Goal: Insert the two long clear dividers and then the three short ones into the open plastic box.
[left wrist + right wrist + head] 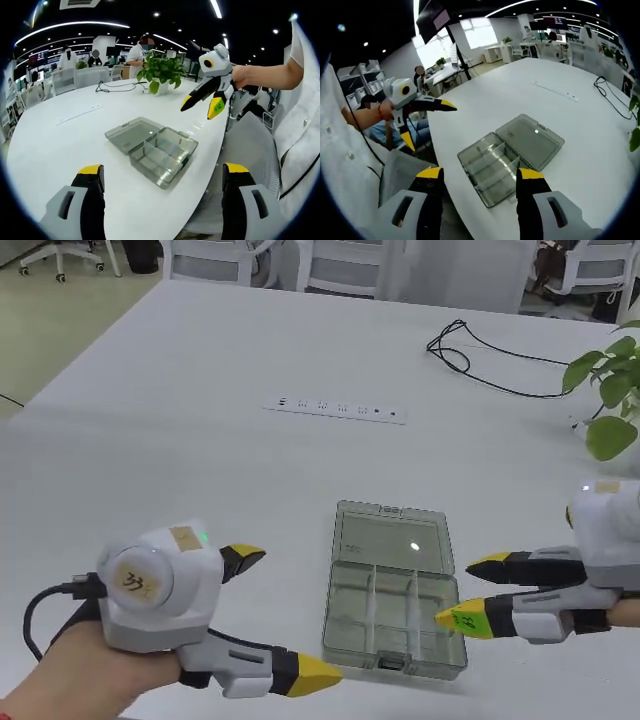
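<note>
The left claw [283, 612] hangs over the near left part of the white tabletop [200, 440]. Its jaws are spread wide with nothing between them, and it is well short of the box. Its own gripper view looks between the two yellow-tipped jaws at the box lying ahead.

The clear plastic box [345, 625] lies open just right of centre, near the front edge of the tabletop. Its lid [392, 537] is folded flat on the far side. Two long dividers [372, 605] stand upright in the base, running from the hinge side toward the front. Shorter cross walls seem to sit between them, best hinted at in the right gripper view, though the clear plastic makes them too faint to count. No loose dividers lie on the tabletop around the box.

The right claw [472, 591] hovers by the right side of the box. It is also parted and empty, and the left gripper view shows it raised clear of the box.

Judging from this, the long pieces are in. The short ones are probably in too, with at most a check of their seating left.

Farther back are a power strip [335, 408], a black cable [480, 365] and a potted plant [610, 390].
</note>
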Demonstrator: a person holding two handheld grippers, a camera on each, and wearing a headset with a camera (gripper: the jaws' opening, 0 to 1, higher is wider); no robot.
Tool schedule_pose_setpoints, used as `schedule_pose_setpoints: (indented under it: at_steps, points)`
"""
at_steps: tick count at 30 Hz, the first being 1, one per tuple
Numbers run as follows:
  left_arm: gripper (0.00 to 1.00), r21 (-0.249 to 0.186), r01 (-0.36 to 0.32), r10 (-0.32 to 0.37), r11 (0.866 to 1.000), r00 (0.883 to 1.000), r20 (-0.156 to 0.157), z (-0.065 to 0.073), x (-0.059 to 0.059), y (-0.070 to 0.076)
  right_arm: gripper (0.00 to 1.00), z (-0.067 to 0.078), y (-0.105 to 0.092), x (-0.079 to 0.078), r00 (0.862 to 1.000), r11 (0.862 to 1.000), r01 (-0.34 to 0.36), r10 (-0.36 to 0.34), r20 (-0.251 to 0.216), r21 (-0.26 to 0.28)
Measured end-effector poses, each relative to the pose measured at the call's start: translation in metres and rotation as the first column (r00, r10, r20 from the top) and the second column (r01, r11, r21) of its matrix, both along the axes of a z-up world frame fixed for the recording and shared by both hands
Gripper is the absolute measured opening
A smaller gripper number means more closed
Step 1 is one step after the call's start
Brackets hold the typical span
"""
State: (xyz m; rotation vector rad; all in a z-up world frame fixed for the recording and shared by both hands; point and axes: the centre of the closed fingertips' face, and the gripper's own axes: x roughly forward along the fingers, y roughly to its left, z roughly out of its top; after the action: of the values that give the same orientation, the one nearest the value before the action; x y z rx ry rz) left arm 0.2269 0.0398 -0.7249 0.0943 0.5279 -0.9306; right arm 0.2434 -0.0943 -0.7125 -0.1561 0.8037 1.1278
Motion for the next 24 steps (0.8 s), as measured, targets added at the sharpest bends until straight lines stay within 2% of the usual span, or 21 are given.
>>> schedule_pose_setpoints:
  at_steps: [2, 4, 7, 12, 14, 15, 18, 19, 20, 22, 24]
  points:
    - [1.00, -0.001, 0.005, -0.005, 1.000, 1.000, 0.001, 0.001, 0.001, -0.001, 0.59, -0.001, -0.007, 0.002, 1.000, 1.000, -0.015, 0.016, 0.014, -0.015]
    - [1.00, -0.004, 0.010, -0.010, 1.000, 1.000, 0.005, 0.002, 0.002, -0.003, 0.59, -0.006, -0.017, 0.002, 0.998, 0.997, -0.051, 0.053, 0.028, -0.055]
    - [1.00, -0.004, 0.010, -0.010, 1.000, 1.000, 0.006, 0.003, 0.006, -0.003, 0.59, -0.014, -0.030, 0.003, 0.996, 0.992, -0.083, 0.086, 0.027, -0.099]
    - [1.00, -0.009, 0.014, -0.014, 1.000, 1.000, 0.001, 0.003, 0.007, -0.006, 0.60, -0.029, -0.047, 0.006, 0.988, 0.976, -0.147, 0.154, 0.034, -0.159]
    - [1.00, -0.008, 0.020, -0.020, 1.000, 1.000, -0.005, 0.002, 0.007, -0.007, 0.60, -0.035, -0.054, 0.008, 0.981, 0.966, -0.174, 0.186, 0.047, -0.190]
    - [1.00, -0.005, 0.024, -0.024, 1.000, 1.000, -0.009, 0.001, 0.006, -0.007, 0.60, -0.039, -0.059, 0.011, 0.976, 0.956, -0.192, 0.210, 0.061, -0.220]
    - [1.00, -0.008, 0.027, -0.027, 1.000, 1.000, -0.013, -0.001, 0.008, -0.008, 0.59, -0.045, -0.065, 0.012, 0.966, 0.941, -0.225, 0.250, 0.070, -0.254]
    - [1.00, -0.008, 0.028, -0.028, 1.000, 1.000, -0.013, -0.001, 0.008, -0.008, 0.58, -0.049, -0.067, 0.013, 0.956, 0.928, -0.252, 0.283, 0.080, -0.275]
    - [1.00, -0.008, 0.029, -0.029, 1.000, 0.999, -0.013, -0.002, 0.008, -0.008, 0.58, -0.052, -0.069, 0.013, 0.954, 0.923, -0.256, 0.289, 0.076, -0.288]
    - [1.00, -0.008, 0.032, -0.033, 0.999, 0.999, -0.015, -0.002, 0.009, -0.009, 0.58, -0.060, -0.072, 0.014, 0.936, 0.896, -0.305, 0.345, 0.074, -0.321]
    - [1.00, -0.010, 0.034, -0.034, 0.999, 0.999, -0.017, -0.002, 0.010, -0.010, 0.58, -0.069, -0.079, 0.013, 0.918, 0.861, -0.343, 0.393, 0.063, -0.375]
